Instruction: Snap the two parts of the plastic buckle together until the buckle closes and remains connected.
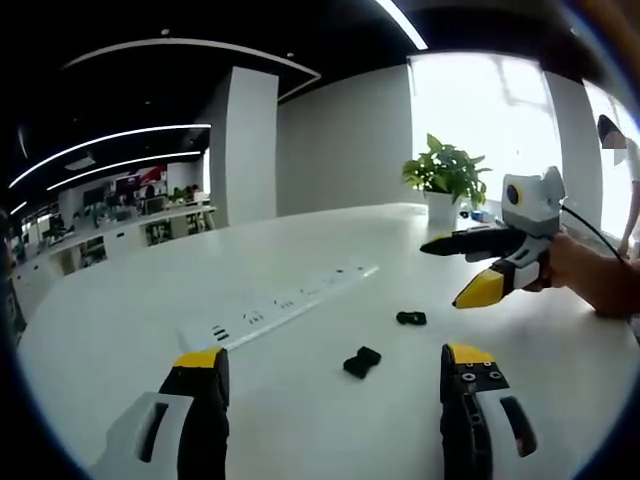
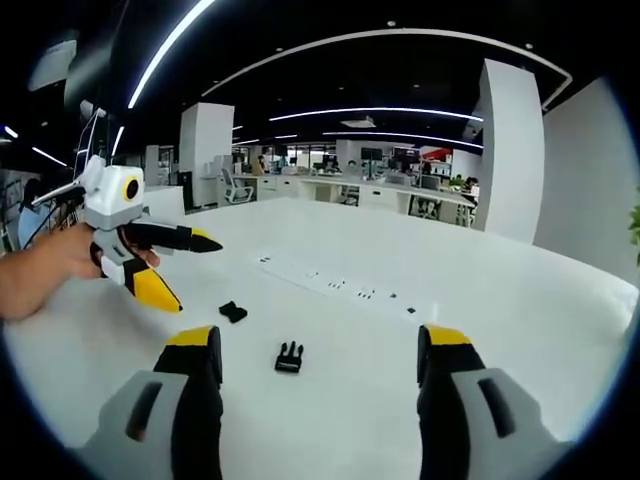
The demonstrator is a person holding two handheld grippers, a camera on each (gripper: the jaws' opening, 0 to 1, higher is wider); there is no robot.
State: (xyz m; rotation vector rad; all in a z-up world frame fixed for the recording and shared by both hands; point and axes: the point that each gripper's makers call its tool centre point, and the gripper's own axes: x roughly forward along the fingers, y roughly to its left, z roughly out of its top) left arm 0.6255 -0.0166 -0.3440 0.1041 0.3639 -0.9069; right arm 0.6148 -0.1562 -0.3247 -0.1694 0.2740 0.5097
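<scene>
While both grippers hover with jaws apart, the pronged buckle half (image 2: 289, 356) lies at twelve o'clock from the right gripper (image 2: 318, 350), the socket half (image 1: 361, 361) likewise before the left gripper (image 1: 335, 370).

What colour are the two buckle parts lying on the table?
Both buckle parts are black, clearest in the right gripper view.

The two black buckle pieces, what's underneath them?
Both buckle pieces lie apart on the bare white table, with a white power strip beyond. Their undersides are hidden.
</scene>
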